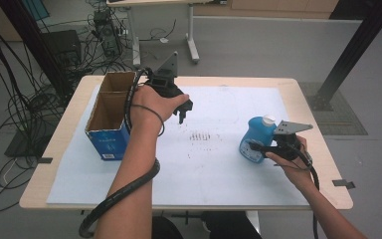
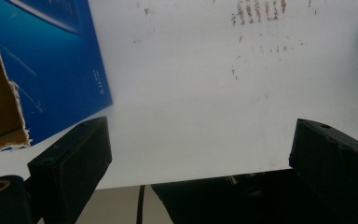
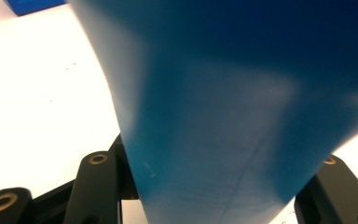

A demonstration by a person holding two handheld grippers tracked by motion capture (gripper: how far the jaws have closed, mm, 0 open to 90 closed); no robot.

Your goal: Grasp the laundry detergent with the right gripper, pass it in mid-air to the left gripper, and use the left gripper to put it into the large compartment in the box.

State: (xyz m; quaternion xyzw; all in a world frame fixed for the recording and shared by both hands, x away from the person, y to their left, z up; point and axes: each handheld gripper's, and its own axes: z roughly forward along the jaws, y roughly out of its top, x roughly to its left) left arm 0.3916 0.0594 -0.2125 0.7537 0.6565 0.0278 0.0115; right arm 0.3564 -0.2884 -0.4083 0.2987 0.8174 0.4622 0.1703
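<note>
Two jaws of the right gripper [image 1: 256, 148] are clamped on the blue bottle [image 1: 254, 141], one on each flank, as is seen in the right gripper view, where the bottle [image 3: 223, 112] rises between the jaws and blurs at close range. In the high view the bottle is held upright on the white sheet [image 1: 214, 169], near the table's right edge, its white cap [image 1: 268, 120] uppermost. The gripper is carried by the right hand [image 1: 291, 159], which comes in from the lower right.

The left gripper [image 1: 183, 115] is held with its jaws spread wide and nothing between them; in the left gripper view bare sheet [image 2: 191, 93] is seen in the gap, with a patch of brown marks [image 2: 256, 11] further off. This gripper is pointed down above the sheet, well apart from the bottle and just beside the box [image 1: 110, 117]. The box, blue outside and brown inside, is stood open-topped at the sheet's left edge; its blue wall [image 2: 51, 65] is seen at the upper left of the left gripper view
</note>
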